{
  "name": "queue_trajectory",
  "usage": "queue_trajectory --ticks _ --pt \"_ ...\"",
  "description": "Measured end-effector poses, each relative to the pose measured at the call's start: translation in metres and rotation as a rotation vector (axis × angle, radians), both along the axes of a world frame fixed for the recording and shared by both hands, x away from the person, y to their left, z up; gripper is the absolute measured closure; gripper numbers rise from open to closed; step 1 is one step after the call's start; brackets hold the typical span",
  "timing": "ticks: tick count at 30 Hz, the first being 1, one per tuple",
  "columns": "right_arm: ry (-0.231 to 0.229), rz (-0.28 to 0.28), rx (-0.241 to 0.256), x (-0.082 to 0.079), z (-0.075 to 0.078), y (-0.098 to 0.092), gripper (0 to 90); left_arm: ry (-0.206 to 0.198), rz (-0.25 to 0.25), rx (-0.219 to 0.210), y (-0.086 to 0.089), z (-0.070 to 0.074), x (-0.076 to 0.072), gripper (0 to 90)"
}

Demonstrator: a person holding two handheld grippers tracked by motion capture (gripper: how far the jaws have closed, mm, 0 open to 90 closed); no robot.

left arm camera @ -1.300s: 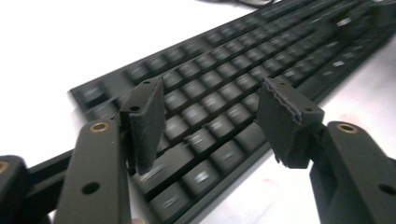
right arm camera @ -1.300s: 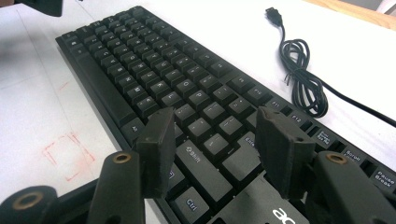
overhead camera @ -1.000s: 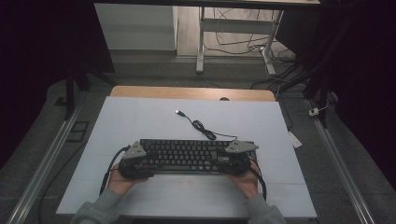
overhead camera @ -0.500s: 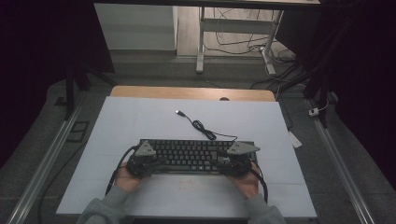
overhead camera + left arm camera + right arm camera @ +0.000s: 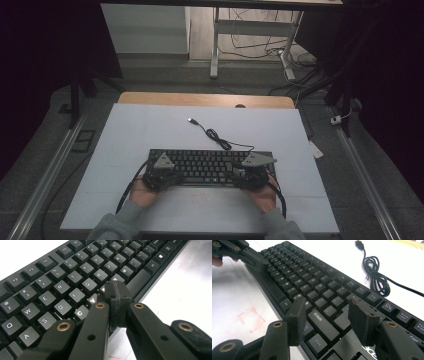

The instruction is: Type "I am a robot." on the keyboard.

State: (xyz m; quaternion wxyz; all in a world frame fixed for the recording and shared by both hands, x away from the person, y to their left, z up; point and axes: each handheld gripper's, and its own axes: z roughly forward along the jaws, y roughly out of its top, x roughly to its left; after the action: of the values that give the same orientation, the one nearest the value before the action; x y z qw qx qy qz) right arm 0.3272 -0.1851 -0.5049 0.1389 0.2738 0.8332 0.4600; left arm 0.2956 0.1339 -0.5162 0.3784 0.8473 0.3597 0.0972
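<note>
While half a second before my hands sat a touch farther out, both grippers had now drawn slightly nearer over the keyboard [image 5: 210, 166]. My left gripper [image 5: 117, 293] was closed, pads pressed together on nothing, above the V and B keys. My right gripper [image 5: 327, 312] was open, jaws apart over the right-hand keys. The keyboard was black with white letters, lying on the near middle of the white table [image 5: 150, 125]; its cable [image 5: 215, 135] coiled behind it toward the far side. Its near edge was hidden under my grippers.
</note>
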Motion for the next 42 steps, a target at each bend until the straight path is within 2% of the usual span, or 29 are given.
queue_trajectory --ticks 6,11,20,26,31,34,42 --pt "-0.003 0.003 -0.010 -0.001 -0.001 0.002 48.5 0.013 -0.014 -0.003 -0.003 -0.002 0.000 88.7" --pt "0.000 0.007 -0.010 -0.001 -0.002 0.003 48.5 0.019 -0.023 0.019 -0.007 -0.005 0.001 88.8" --pt "-0.001 0.007 -0.011 0.000 -0.003 0.003 48.5 0.014 -0.023 0.038 -0.010 -0.007 0.001 88.8" --pt "-0.003 0.001 -0.028 0.000 -0.003 0.003 48.5 -0.013 -0.029 0.052 -0.013 -0.007 -0.001 88.9" --pt "-0.005 0.002 -0.017 0.000 -0.002 0.003 48.5 -0.048 -0.013 -0.037 -0.007 0.003 -0.004 88.8" --pt "-0.005 0.001 -0.016 0.000 -0.002 0.002 48.4 -0.060 -0.001 -0.068 -0.001 0.008 -0.005 88.6" --pt "-0.004 0.000 -0.014 0.000 -0.002 0.001 48.3 -0.068 0.071 -0.115 0.016 0.017 -0.004 63.8"
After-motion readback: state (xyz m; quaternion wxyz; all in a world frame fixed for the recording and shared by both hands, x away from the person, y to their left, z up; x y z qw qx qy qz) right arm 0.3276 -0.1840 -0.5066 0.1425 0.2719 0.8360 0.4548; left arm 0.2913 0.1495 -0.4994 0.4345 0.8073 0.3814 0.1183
